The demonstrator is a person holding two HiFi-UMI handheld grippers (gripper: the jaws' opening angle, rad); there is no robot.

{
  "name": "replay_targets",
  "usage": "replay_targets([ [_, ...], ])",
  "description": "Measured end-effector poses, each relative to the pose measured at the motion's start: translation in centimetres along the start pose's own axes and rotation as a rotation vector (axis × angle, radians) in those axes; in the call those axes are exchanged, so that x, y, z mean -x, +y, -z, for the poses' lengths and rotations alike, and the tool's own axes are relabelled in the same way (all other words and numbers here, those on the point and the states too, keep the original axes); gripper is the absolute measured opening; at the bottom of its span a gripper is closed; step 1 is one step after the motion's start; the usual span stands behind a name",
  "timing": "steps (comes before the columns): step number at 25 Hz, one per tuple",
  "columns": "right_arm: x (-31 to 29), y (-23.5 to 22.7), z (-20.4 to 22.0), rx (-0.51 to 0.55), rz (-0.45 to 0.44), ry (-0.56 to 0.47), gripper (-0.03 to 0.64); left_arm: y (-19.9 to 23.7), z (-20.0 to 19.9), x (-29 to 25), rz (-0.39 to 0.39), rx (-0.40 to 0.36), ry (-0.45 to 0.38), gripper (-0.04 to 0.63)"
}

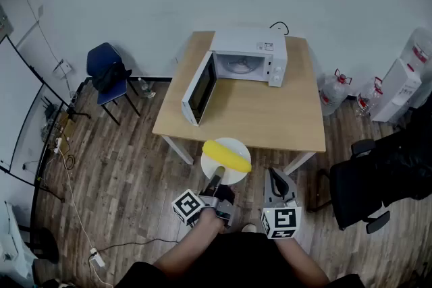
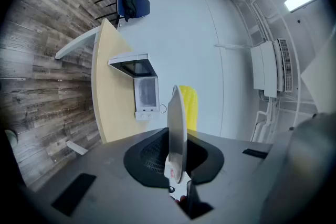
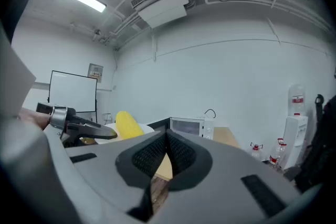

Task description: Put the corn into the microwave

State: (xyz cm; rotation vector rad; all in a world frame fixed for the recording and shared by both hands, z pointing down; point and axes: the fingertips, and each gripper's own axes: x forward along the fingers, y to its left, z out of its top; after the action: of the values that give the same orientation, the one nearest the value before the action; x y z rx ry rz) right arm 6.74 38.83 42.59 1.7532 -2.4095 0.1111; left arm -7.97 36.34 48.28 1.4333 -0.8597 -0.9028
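Note:
A yellow corn cob (image 1: pixel 227 156) lies on a white plate (image 1: pixel 216 145). My left gripper (image 1: pixel 217 176) is shut on the plate's near rim and holds it in the air, just short of the table's front edge. In the left gripper view the plate (image 2: pixel 176 128) shows edge-on between the pads, with the corn (image 2: pixel 189 106) on its far side. The white microwave (image 1: pixel 246 57) stands at the back of the wooden table (image 1: pixel 270 118), and its door (image 1: pixel 199 88) is swung wide open to the left. My right gripper (image 1: pixel 273 177) hangs beside the plate, shut and empty.
A blue chair (image 1: pixel 108 74) with a dark bag stands left of the table. A black office chair (image 1: pixel 368 179) is at the right. Water bottles (image 1: pixel 333 91) and a white dispenser (image 1: pixel 398 88) stand by the right wall. Cables lie on the floor at the left.

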Motion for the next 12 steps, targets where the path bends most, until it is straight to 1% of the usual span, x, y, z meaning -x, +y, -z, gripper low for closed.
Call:
replay_targets([
  [3,0.4,-0.2,0.1,0.003,-0.004,-0.004,0.060,-0.1,0.4,0.1,0.004,-0.001,0.003,0.020],
  [6,0.7,-0.8,0.3,0.003,0.005,-0.004,0.060,0.2,0.7,0.2,-0.014,-0.011,0.001,0.020],
  [10,1.2,-1.6,0.5,-0.006,0.002,-0.005,0.060,0.2,1.2,0.2,-0.013,-0.003,-0.004,0.020],
  [12,1.5,-2.0,0.6,-0.009,-0.006,-0.008,0.060,0.0,1.5,0.2,0.005,-0.007,-0.008,0.020],
])
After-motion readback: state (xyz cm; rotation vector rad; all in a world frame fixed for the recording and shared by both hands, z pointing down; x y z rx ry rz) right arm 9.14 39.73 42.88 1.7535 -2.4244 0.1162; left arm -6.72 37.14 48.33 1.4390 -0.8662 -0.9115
